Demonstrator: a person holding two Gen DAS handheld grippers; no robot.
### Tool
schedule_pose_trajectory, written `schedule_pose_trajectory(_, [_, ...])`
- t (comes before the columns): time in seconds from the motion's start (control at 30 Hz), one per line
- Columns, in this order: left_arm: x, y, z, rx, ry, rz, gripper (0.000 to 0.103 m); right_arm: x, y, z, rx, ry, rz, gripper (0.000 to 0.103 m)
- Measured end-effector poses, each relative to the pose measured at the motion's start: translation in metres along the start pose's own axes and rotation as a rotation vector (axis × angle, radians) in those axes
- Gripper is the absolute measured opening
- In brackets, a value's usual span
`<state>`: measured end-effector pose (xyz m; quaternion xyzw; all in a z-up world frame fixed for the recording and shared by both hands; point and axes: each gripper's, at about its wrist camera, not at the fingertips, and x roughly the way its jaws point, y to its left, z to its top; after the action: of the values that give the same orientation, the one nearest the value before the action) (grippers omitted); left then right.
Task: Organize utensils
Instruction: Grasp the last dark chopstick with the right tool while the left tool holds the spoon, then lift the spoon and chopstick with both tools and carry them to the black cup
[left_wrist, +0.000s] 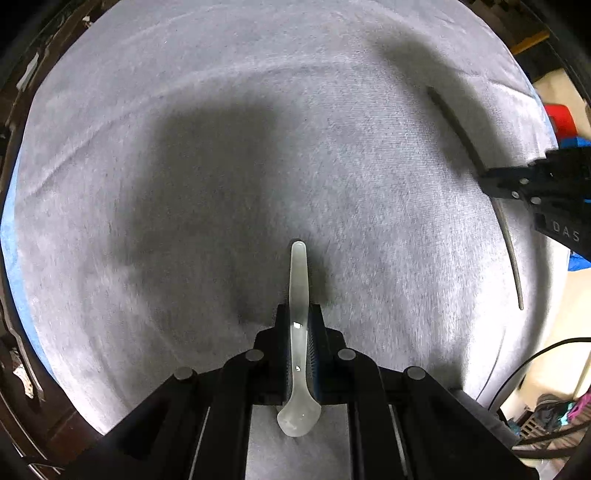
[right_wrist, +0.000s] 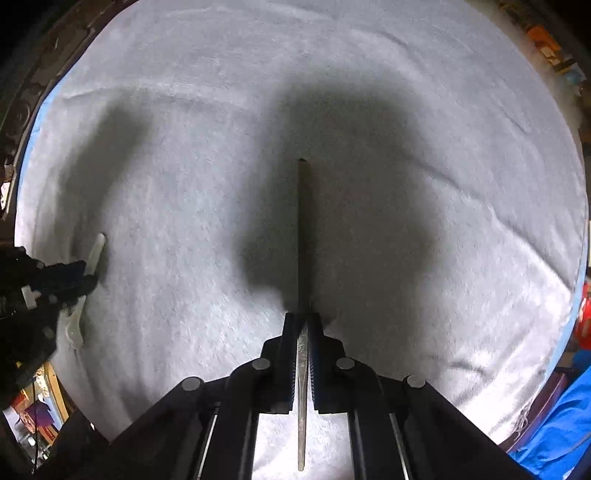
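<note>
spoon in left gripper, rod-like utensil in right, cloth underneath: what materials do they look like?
Spoon: translucent milky white with glossy highlights, probably plastic.
Slim utensil: dark grey with a dull sheen, likely metal; its type can't be told edge-on.
Cloth: pale grey with a matte, fuzzy nap and soft creases, so fabric, towel-like.

The pale spoon is passing between the left gripper's jaws, which are covering its mid-handle. The dark utensil is showing edge-on, its kind unclear. Clutter beyond the cloth is blurring.
</note>
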<state>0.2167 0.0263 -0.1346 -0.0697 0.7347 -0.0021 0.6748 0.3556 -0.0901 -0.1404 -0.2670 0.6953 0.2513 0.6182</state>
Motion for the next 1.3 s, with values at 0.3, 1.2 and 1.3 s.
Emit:
schedule_pose_trajectory(0.3, [-0.014,0.020,-0.008,-0.064,-0.052,-0.040,0.010,-0.004,-0.036,-0.029,0.082,-0.049,0.053,0.007])
schedule_pose_trajectory(1.2, [-0.009,0.048,-0.026,-0.145,-0.091,-0.083,0.010,0.004,-0.024,-0.059,0.121,-0.099,0.078,0.007])
schedule_pose_trajectory(1.3, [-0.023,0.054,-0.046,-0.174,-0.159,-0.116,0.010,-0.010,-0.031,-0.074,0.143,-0.156,0.105,0.007])
